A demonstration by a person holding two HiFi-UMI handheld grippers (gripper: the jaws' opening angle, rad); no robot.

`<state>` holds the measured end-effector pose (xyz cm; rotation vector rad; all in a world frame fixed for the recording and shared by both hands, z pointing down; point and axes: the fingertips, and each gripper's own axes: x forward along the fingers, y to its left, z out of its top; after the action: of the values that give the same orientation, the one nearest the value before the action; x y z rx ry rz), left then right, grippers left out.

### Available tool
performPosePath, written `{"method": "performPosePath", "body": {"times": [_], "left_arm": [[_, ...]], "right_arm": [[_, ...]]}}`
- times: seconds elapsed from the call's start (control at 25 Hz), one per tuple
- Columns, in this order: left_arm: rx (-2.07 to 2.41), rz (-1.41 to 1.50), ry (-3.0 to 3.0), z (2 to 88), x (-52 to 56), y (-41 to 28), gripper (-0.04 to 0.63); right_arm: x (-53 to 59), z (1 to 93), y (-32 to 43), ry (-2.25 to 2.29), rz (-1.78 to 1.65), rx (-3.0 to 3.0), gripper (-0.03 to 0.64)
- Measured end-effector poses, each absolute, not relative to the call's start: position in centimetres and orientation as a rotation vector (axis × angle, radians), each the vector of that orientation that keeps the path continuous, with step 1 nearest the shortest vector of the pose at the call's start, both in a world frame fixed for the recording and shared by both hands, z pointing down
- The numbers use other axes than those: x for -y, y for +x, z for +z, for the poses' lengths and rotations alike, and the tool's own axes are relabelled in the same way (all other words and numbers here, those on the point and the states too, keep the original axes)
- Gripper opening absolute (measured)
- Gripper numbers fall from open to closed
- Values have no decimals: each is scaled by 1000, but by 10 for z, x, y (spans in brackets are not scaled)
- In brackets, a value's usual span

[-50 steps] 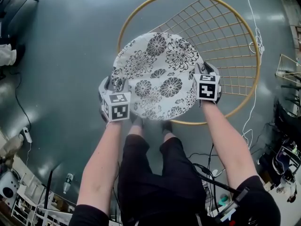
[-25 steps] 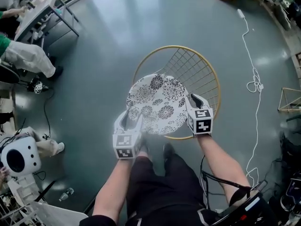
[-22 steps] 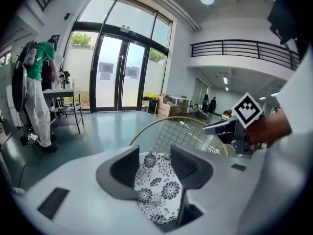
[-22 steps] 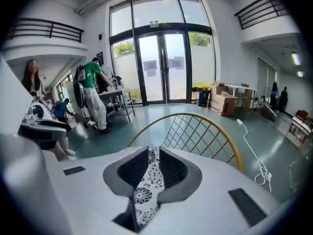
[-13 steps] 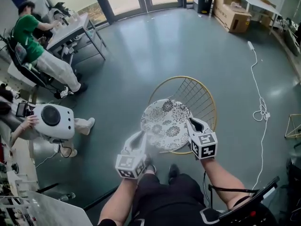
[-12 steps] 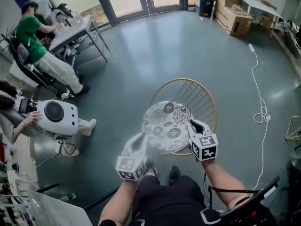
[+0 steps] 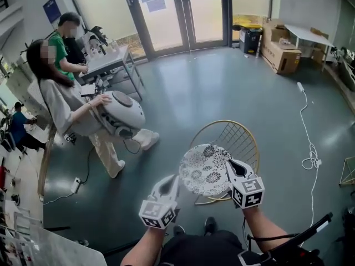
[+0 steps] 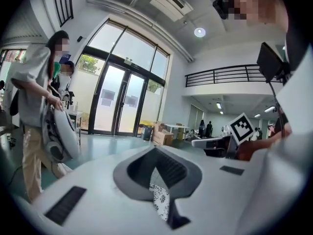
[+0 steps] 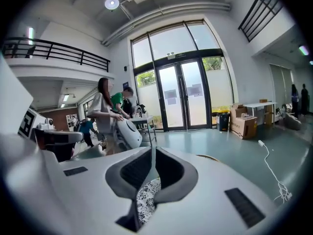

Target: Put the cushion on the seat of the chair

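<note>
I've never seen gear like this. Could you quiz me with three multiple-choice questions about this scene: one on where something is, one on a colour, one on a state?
1. Where is the flowered cushion?
A. on the seat of the chair
B. on the floor by the doors
C. on the table

2. What colour is the chair's wire frame?
A. red
B. gold
C. blue

3. How are the left gripper and right gripper?
A. both clamped on the cushion
B. one gripping the chair's hoop
C. both shut, holding nothing

Answers:
1 A: the cushion lies flat on the round seat.
2 B: the hoop and the grid behind it are gold.
3 C: both grippers are clear of the cushion with jaws together; the right's have just been closing, with nothing between them.
</note>
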<state>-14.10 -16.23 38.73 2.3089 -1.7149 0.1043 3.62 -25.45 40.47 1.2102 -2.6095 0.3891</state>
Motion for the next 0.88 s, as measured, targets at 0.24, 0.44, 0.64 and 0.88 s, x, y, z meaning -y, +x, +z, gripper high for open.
{"method": "performPosePath", "body": {"times": [0.24, 0.44, 0.64, 0.88], "left_arm": [[1685, 70, 2373, 360, 133, -161, 9], [1687, 47, 2412, 335, 126, -179, 9], [1715, 40, 2425, 320, 123, -192, 9], [1745, 28, 2427, 309, 116, -212, 9]], "right_arm": [[227, 371, 27, 1277, 377, 2637, 23], [210, 345, 18, 1326, 357, 2657, 12], [199, 321, 12, 1365, 325, 2683, 11], [192, 303, -3, 1344, 286, 2710, 9]]}}
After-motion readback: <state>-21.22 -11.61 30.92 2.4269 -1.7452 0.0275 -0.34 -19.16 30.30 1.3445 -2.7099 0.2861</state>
